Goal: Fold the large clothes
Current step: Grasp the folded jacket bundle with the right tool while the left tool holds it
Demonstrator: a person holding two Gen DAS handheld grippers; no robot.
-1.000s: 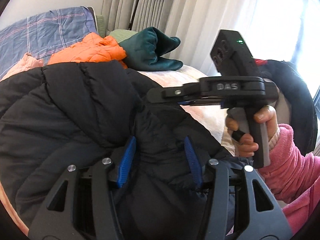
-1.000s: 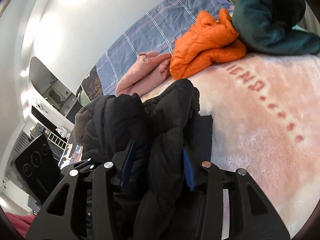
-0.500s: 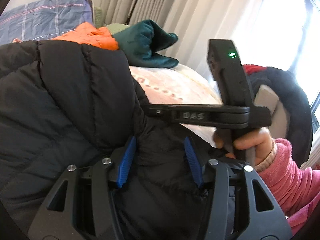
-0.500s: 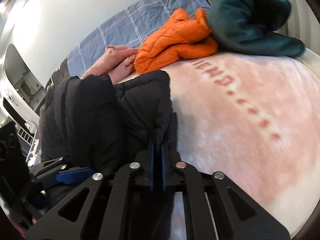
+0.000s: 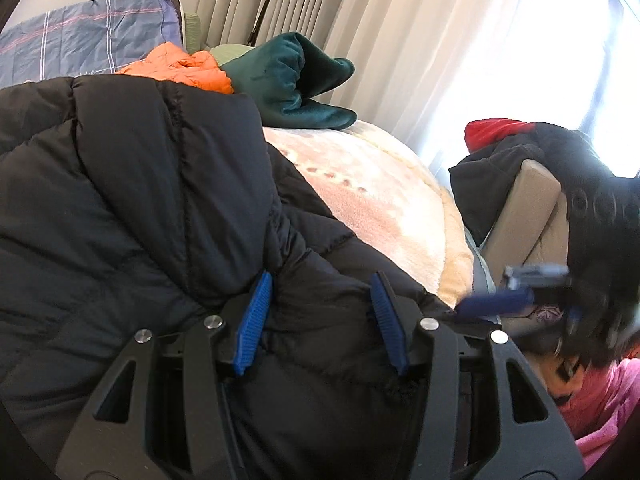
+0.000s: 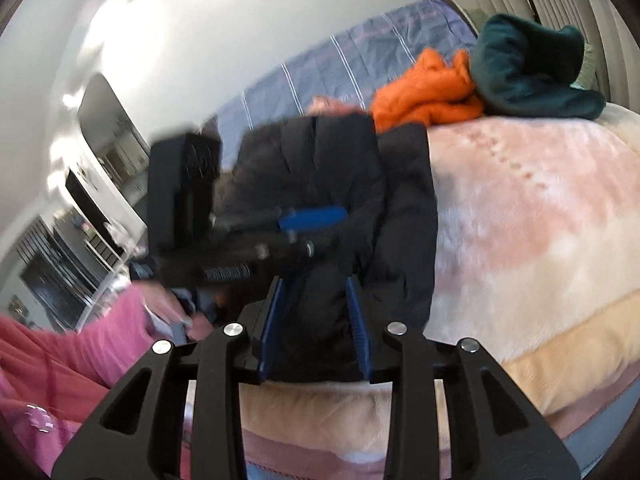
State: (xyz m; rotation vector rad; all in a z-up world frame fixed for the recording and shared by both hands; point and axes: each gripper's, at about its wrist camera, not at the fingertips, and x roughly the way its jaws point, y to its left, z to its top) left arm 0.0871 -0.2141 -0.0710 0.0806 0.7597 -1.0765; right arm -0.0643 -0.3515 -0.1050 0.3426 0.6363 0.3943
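Note:
A black puffer jacket [image 5: 132, 208] lies bunched on the pink blanket of the bed [image 5: 380, 200]. My left gripper [image 5: 320, 316] is open, its blue pads resting on the jacket fabric, which bulges between them. In the right wrist view the jacket [image 6: 340, 184] hangs at the bed's near edge. My right gripper [image 6: 314, 324] is open just in front of the jacket's lower edge. The left gripper [image 6: 256, 240] shows there, blurred, pressed on the jacket. The right gripper shows blurred at the right of the left wrist view [image 5: 532, 292].
An orange jacket [image 6: 428, 92], a dark green garment [image 6: 532, 76] and a pink garment [image 6: 332, 106] lie at the far side of the bed by a blue checked pillow [image 6: 340, 64]. A chair [image 5: 528, 216] draped with black and red clothes stands by the curtained window.
My right gripper, shut on the jacket half a second ago, has opened and pulled back toward the bed's near edge. The left gripper stays open on the jacket.

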